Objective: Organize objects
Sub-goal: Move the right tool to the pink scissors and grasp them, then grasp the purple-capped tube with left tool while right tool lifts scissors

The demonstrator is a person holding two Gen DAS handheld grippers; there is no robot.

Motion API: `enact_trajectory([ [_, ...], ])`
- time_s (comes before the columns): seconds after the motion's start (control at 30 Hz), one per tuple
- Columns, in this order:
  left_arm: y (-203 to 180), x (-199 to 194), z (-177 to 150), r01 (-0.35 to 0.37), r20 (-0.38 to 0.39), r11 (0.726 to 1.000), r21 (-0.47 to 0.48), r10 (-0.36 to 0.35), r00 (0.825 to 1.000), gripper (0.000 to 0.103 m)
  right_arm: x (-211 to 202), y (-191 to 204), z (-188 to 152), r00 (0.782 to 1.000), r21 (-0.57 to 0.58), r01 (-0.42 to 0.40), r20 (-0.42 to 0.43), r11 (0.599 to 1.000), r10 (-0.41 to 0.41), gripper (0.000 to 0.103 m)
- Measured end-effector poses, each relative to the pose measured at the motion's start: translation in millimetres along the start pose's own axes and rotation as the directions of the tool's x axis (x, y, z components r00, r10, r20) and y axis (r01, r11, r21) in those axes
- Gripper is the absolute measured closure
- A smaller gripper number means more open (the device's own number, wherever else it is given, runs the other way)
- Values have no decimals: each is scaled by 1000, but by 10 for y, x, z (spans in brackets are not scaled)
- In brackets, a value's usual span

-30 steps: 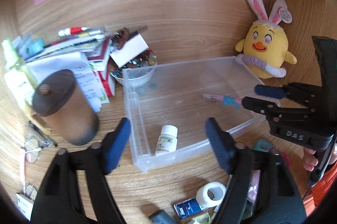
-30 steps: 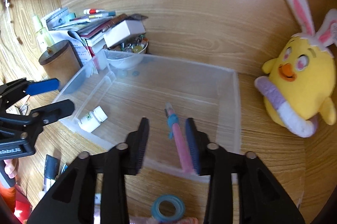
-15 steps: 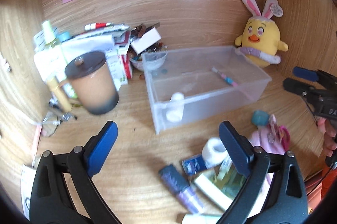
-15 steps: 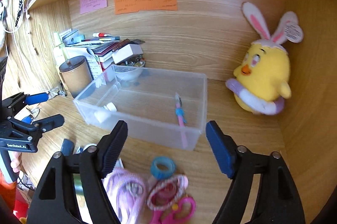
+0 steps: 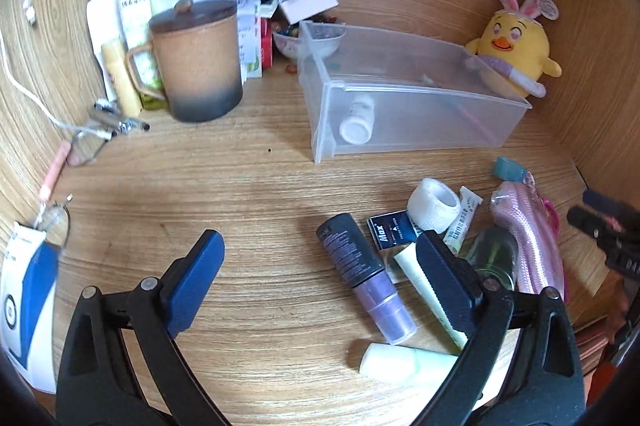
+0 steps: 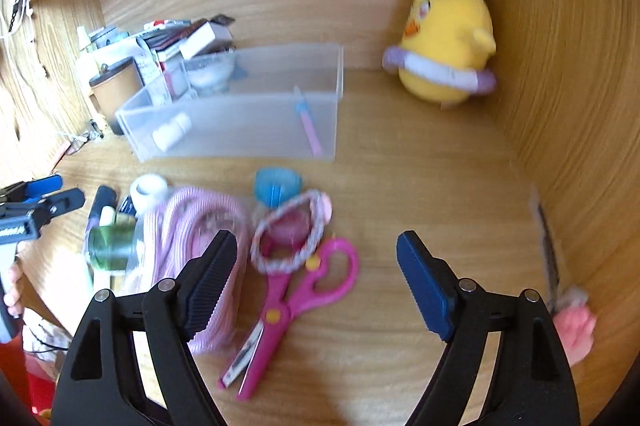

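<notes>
A lidded mug (image 5: 198, 59) stands at the far left of the worktop (image 5: 248, 193), against a heap of papers and bottles (image 5: 132, 1) that looks pushed back to leave the middle free. To its right, the clear bin (image 5: 400, 105) sits open-topped in the far middle, the likely home for the loose items; a white pill bottle (image 5: 357, 119) lies on its side at the bin's left end and a pink pen (image 6: 309, 123) lies at its right end, so sorting seems under way but far from done. Nearer, the left gripper (image 5: 320, 286) hangs over bare wood with its jaws released wide and holding nothing, beside a dark tube (image 5: 362, 274), a white tape roll (image 5: 434, 203), a small blue box (image 5: 390, 228) and pale tubes (image 5: 404, 358), all still unsorted on the worktop. Further right lie a pink pouch (image 5: 528, 238), a blue tape ring (image 6: 276, 185), a beaded pink hoop (image 6: 290, 234) and pink scissors (image 6: 296, 298), bunched near the front within easy reach. The right gripper (image 6: 316, 286) hovers above the scissors, its jaws spread wide and empty, seemingly lined up to take the scissors or hoop next; the view is blurred, so exact contact cannot be told. A yellow plush chick (image 6: 448, 41) sits in the far right corner, apart from the clutter.
</notes>
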State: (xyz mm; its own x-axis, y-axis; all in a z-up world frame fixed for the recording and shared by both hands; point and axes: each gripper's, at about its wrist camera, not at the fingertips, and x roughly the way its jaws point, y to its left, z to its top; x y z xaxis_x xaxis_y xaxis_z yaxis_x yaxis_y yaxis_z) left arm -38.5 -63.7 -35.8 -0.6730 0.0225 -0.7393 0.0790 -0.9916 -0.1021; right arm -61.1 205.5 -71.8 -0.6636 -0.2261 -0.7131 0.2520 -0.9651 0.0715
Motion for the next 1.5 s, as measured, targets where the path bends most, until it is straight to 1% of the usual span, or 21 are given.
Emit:
enact_trajectory([
  [0.03,7,28,-7,3,-8,1000,-10,-3,1000,15,17,4,-34,1000,3,-1,-10,1000,1,23],
  [0.07,6,54,-10,6,-17,1000,-12,-7,1000,24,39,11,-65,1000,3,2,-21,1000,-2,23],
  [0.1,0,80,-11,9,-26,1000,-14,-9,1000,29,55,19,-96,1000,5,5,-30,1000,-4,23],
  [0.17,4,116,-20,8,-30,1000,-26,-9,1000,32,82,31,-122,999,11,-3,-41,1000,4,23],
  [0.3,13,162,-49,5,-39,999,-34,-7,999,40,87,42,-124,999,14,4,-33,1000,-3,23],
  [0.37,32,151,-64,8,-30,999,-43,-9,1000,41,90,20,-127,999,31,7,-32,1000,-6,24],
  [0.5,57,106,-76,-13,-17,999,-30,12,1000,50,92,-61,-161,999,69,1,-50,998,3,27],
  [0.6,94,112,-88,-24,-23,1000,-21,23,999,51,100,-51,-217,998,59,10,-68,998,-6,29],
  [0.7,139,149,-107,1,-48,999,-44,-4,999,51,131,16,-270,996,37,1,-86,999,3,30],
  [0.8,150,149,-127,13,-60,998,-66,-17,998,51,166,119,-295,996,-8,26,-85,1000,-27,36],
  [0.87,175,100,-138,13,-54,996,-85,-17,998,51,176,165,-300,996,-33,39,-79,999,-42,45],
  [0.9,189,70,-139,13,-48,996,-91,-18,999,49,180,182,-300,996,-45,46,-77,998,-50,47],
  [0.93,208,30,-140,12,-42,995,-99,-16,999,46,182,183,-299,996,-52,51,-75,997,-55,50],
  [1.0,238,-36,-151,9,-28,994,-113,-12,1000,35,180,180,-301,996,-59,57,-71,997,-61,54],
  [1.07,257,-86,-180,6,-23,993,-121,-9,1000,31,174,165,-305,996,-57,58,-67,997,-62,61],
  [1.13,261,-90,-214,12,-36,992,-128,-17,999,31,165,151,-317,996,-54,63,-62,997,-67,66],
  [1.27,233,14,-268,49,-72,986,-157,-61,996,31,143,91,-339,996,-46,67,-55,997,-69,79],
  [1.33,221,55,-261,59,-79,983,-175,-74,994,31,130,63,-349,996,-47,66,-52,997,-69,83],
  [1.37,207,74,-254,64,-80,982,-177,-79,994,32,124,48,-351,997,-45,62,-52,997,-65,84],
  [1.43,176,108,-222,57,-74,984,-169,-70,995,38,112,13,-358,997,-37,55,-52,998,-57,84],
  [1.5,153,151,-190,64,-77,986,-156,-77,994,50,97,-29,-368,997,-29,51,-52,998,-52,85],
])
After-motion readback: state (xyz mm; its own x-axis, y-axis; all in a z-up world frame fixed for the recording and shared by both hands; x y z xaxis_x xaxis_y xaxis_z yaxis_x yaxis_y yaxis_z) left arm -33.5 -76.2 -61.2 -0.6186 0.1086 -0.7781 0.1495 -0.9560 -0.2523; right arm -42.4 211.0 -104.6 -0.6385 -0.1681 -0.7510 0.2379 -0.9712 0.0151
